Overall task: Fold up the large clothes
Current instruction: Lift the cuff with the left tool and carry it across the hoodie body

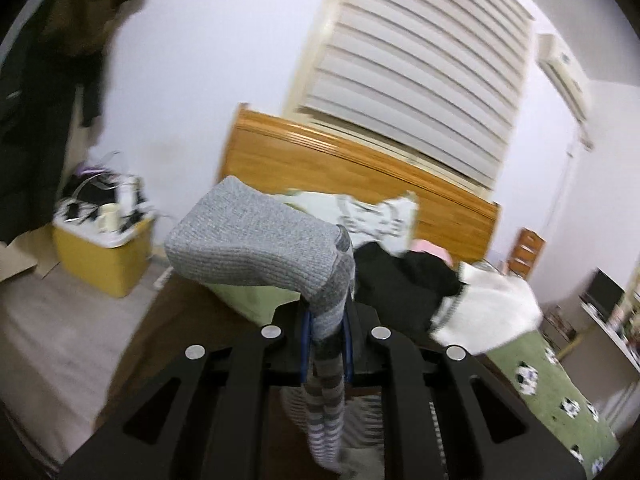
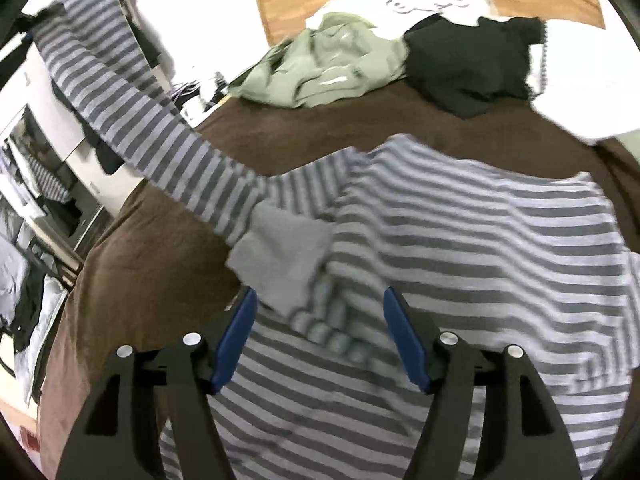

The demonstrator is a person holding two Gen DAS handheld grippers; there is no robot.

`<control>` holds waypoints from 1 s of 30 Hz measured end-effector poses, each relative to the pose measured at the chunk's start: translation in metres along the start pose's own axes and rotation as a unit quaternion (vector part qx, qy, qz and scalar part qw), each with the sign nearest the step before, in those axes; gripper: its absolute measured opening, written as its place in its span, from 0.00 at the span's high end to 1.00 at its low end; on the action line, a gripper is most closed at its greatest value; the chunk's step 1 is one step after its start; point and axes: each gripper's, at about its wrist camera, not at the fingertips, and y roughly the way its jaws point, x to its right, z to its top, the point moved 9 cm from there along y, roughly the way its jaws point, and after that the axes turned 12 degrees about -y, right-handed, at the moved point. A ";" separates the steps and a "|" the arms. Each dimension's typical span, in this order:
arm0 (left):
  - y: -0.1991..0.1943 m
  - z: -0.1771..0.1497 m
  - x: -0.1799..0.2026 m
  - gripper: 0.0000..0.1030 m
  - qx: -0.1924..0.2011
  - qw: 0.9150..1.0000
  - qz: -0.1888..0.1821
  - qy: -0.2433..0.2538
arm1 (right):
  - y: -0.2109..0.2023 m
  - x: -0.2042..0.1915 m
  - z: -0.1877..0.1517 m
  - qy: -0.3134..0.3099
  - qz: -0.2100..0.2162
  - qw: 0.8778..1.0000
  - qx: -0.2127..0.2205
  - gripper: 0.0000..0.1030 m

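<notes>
Left tongs (image 1: 327,344): matte black plastic linkage arms with slotted cut-outs, four round silver pivot pins, thin blue pads on inner finger faces. Right tongs (image 2: 318,340): same black frame, four silver pins, broad blue rubber-like pads (image 2: 236,340) on both fingers.

The sweater (image 2: 460,248) lies spread on the bed (image 2: 160,240) across the lower right of the right wrist view, its sleeve (image 2: 132,120) stretching to the upper left. Behind it, at the top, a crumpled garment (image 2: 320,72) lies left of a folded one (image 2: 472,64), both before the headboard (image 2: 280,4).
</notes>
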 end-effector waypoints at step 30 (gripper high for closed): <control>0.157 -0.352 0.250 0.85 -0.224 0.966 -0.040 0.120 | -0.128 0.234 -0.083 0.168 -0.116 0.979 0.015 0.28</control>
